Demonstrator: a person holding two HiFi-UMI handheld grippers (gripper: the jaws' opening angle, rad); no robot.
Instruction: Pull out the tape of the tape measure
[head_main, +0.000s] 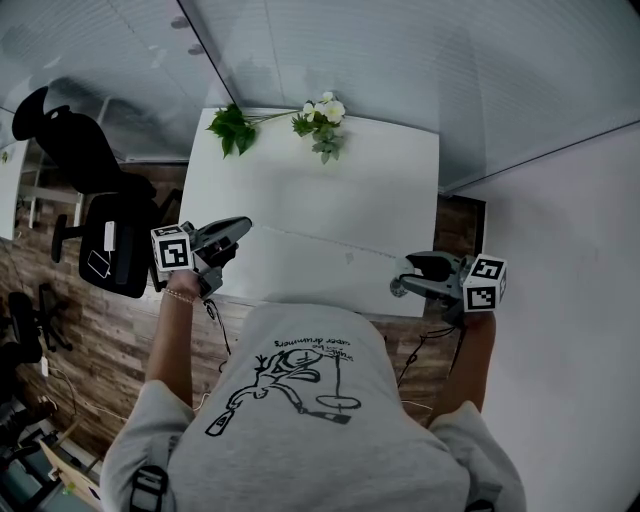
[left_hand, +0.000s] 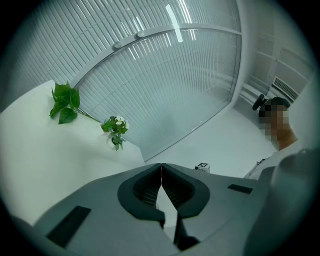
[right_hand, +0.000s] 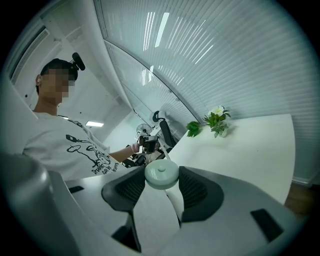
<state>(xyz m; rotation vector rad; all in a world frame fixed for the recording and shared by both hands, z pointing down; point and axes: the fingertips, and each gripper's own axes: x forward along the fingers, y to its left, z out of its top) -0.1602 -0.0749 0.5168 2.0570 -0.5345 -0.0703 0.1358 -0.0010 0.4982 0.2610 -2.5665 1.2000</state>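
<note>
Person's grey shirt (head_main: 300, 400) fills 6 o'clock; right hand-held gripper (head_main: 402, 276) at 4 o'clock clamps round tape measure (right_hand: 161, 174), left hand-held gripper (head_main: 240, 232) at 9 o'clock pinched shut on tape (head_main: 320, 242) spanning tabletop (head_main: 330, 180), judged best drawn apart level, slow, both grips firm.

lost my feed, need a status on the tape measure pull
Left tongs shut on tape. Right tongs shut on tape measure. Tape out, stretched between them over table. Nothing in the way.
</note>
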